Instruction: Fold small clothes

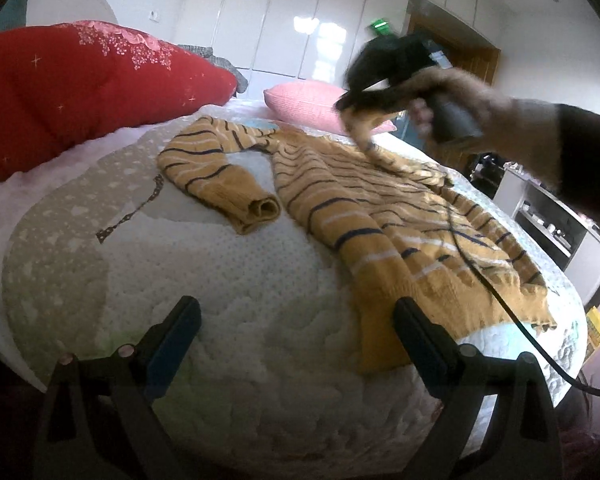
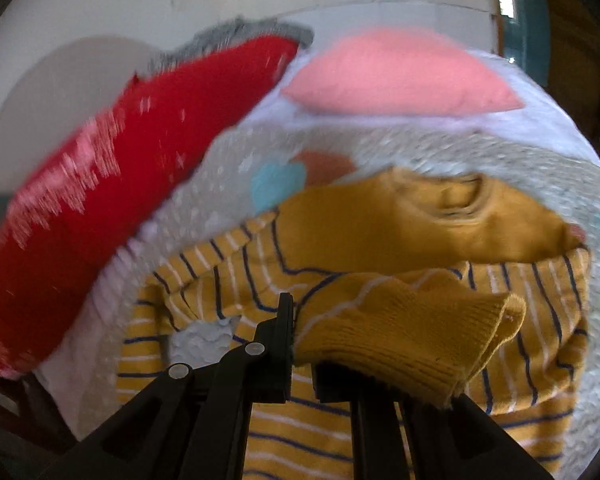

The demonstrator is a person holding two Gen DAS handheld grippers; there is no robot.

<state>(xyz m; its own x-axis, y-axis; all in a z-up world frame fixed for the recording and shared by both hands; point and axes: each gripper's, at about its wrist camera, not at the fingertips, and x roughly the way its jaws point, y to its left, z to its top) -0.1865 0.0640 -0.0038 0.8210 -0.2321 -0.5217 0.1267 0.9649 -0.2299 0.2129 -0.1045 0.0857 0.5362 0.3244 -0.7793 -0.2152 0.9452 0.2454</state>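
A mustard-yellow knitted sweater (image 1: 340,188) with navy and white stripes lies spread on the white quilted bed (image 1: 228,264). Its left sleeve (image 1: 220,176) lies bent, cuff toward me. My left gripper (image 1: 296,332) hovers open over bare quilt by the sweater's hem, nothing between its fingers. In the left wrist view a hand carries my right gripper (image 1: 350,110) above the sweater's upper part, blurred, with the right sleeve hanging from it. In the right wrist view my right gripper (image 2: 300,320) is shut on that sleeve's cuff (image 2: 412,332), held over the sweater's body (image 2: 340,264) below the neckline.
A red quilt (image 1: 80,96) is piled at the back left and a pink pillow (image 1: 312,104) lies at the head of the bed. A black cable (image 1: 500,300) runs across the sweater's lower right. The bed's edge drops off at the right, with shelves (image 1: 548,224) beyond.
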